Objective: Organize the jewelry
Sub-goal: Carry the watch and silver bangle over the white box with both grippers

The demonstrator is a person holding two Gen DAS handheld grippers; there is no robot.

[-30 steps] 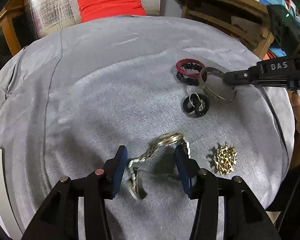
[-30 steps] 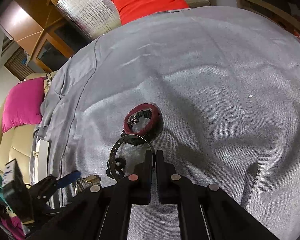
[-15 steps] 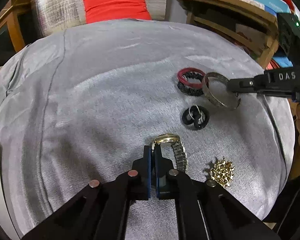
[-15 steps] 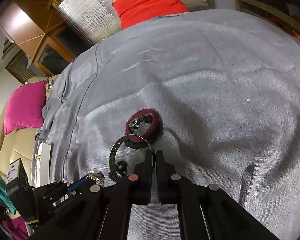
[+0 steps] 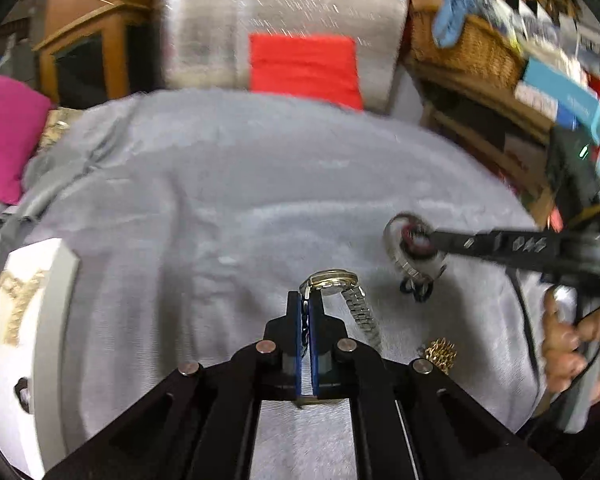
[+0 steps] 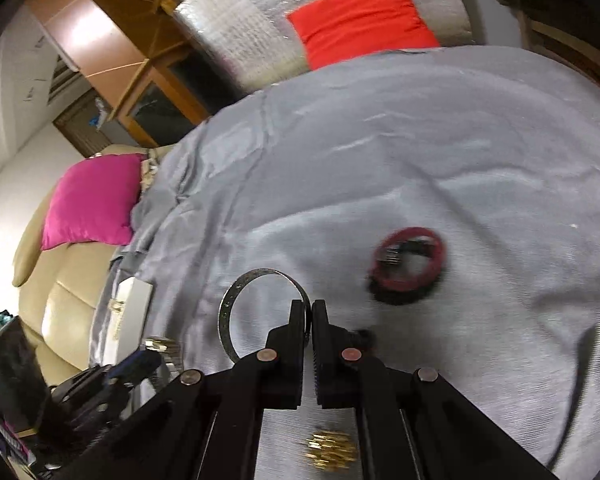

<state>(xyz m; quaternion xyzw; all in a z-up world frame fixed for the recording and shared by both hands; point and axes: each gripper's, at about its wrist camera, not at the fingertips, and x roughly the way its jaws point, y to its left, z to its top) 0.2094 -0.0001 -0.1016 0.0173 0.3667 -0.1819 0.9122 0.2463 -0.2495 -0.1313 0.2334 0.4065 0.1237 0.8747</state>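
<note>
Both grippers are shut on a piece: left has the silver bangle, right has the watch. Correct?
Swapped. The left gripper is shut on the watch, seen in the left wrist view. The right gripper is shut on the silver bangle, seen in the right wrist view.

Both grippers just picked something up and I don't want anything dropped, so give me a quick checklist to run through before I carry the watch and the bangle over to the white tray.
1. Left gripper shut on the watch: ok, the jaws pinch its band just below the case.
2. Watch clear of the grey cloth: ok, the loose band end hangs free.
3. Right gripper shut on the silver bangle: ok, the jaws clamp its rim.
4. Bangle clear of the red and black bracelets: ok, they lie apart on the cloth.
5. Free space in the white tray: cannot tell, a gold piece lies in it and the picture is blurred.
6. Gold brooch out of the path: ok, it lies near the cloth's edge.
</note>
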